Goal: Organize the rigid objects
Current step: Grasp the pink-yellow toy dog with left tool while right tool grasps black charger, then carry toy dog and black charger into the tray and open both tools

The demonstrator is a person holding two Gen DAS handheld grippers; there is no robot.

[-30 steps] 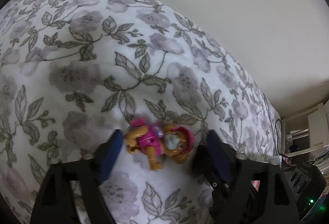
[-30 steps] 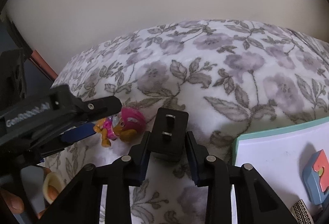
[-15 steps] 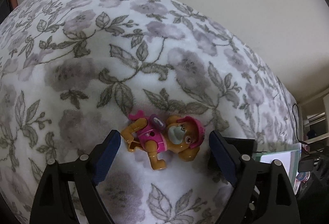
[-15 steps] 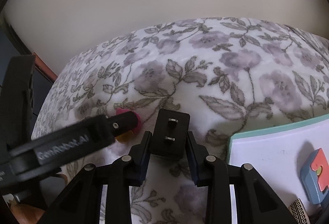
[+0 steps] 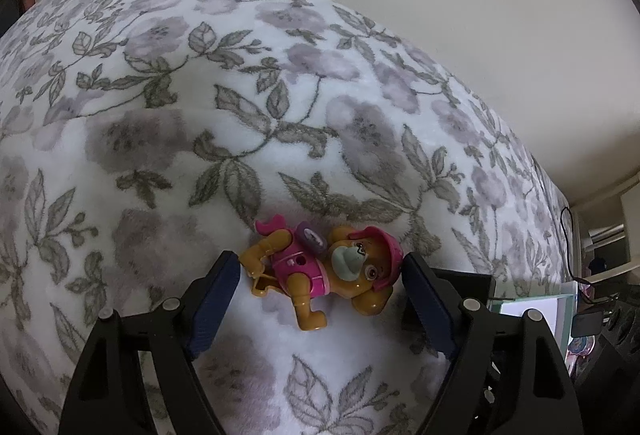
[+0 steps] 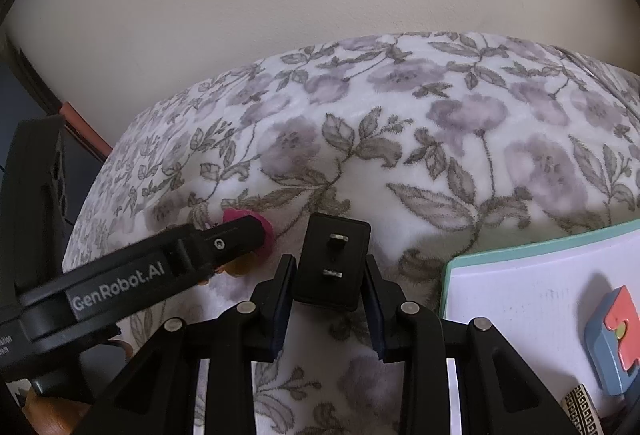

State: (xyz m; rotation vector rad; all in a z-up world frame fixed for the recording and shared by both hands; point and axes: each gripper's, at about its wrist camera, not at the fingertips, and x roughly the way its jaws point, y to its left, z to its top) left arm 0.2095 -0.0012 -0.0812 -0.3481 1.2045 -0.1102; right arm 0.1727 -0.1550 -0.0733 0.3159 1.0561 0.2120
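A tan toy dog in a pink suit and pink cap (image 5: 320, 271) lies on its side on the floral blanket (image 5: 240, 107). My left gripper (image 5: 320, 275) is open with its blue pads on either side of the toy, not touching it. In the right wrist view the left gripper's finger (image 6: 224, 243) hides most of the toy (image 6: 266, 235). My right gripper (image 6: 330, 267) is shut on a black plug adapter (image 6: 332, 263) with two metal prongs facing up, held just above the blanket.
A white board with a teal rim (image 6: 536, 275) lies at the right, carrying a blue and red puzzle block (image 6: 612, 339) and a patterned piece (image 6: 580, 407). The board's corner also shows in the left wrist view (image 5: 532, 311). A wall runs behind the bed.
My left gripper has moved in closer over the toy dog, which now sits deeper between the open pads. The right gripper holds the adapter nearly still.
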